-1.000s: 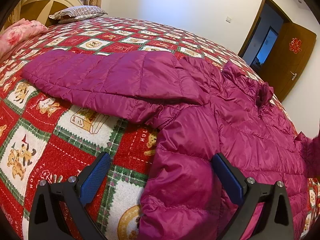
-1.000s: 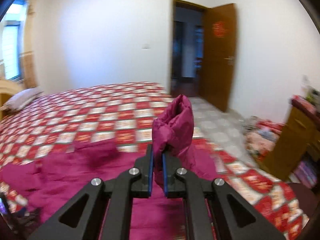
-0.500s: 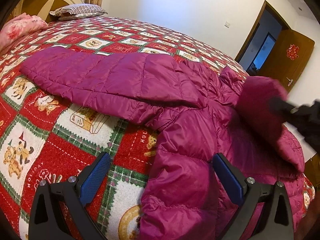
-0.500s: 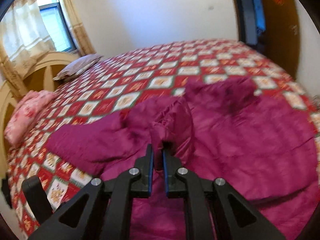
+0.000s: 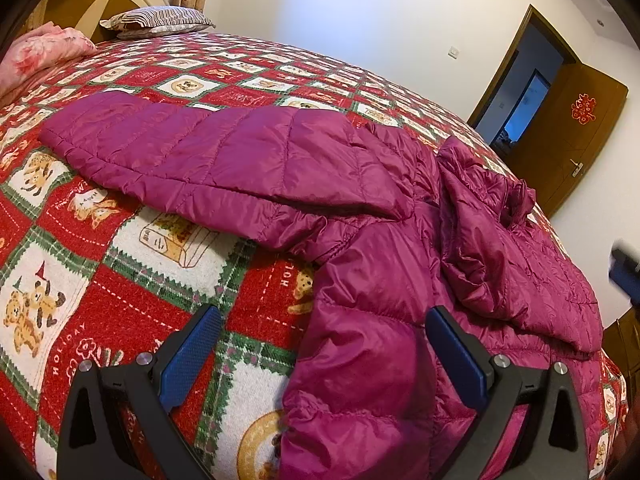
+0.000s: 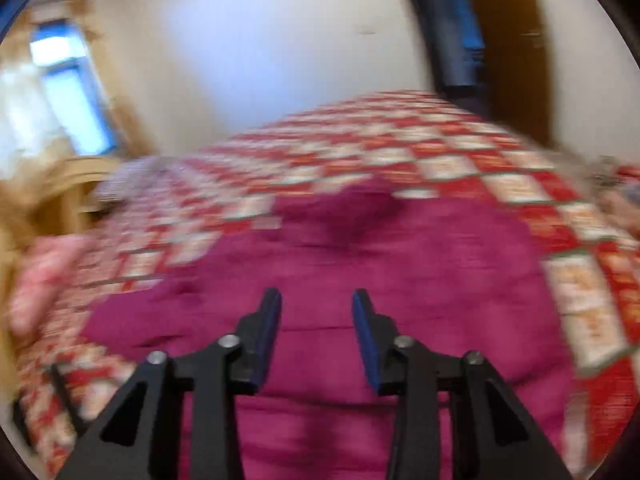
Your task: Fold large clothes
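Left wrist view: the bed [image 5: 248, 92] with its red checked quilt fills everything, and the magenta jacket [image 5: 400, 280] lies across it from nine to four o'clock, one sleeve [image 5: 208, 152] stretched toward nine. My left tongs [image 5: 320, 344] stand wide apart over the jacket's edge, gripping nothing. My right tongs [image 6: 316, 320] are opening, nothing between them, above the jacket.

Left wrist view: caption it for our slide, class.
Open left gripper above a magenta puffer jacket spread on a holiday-print quilt.
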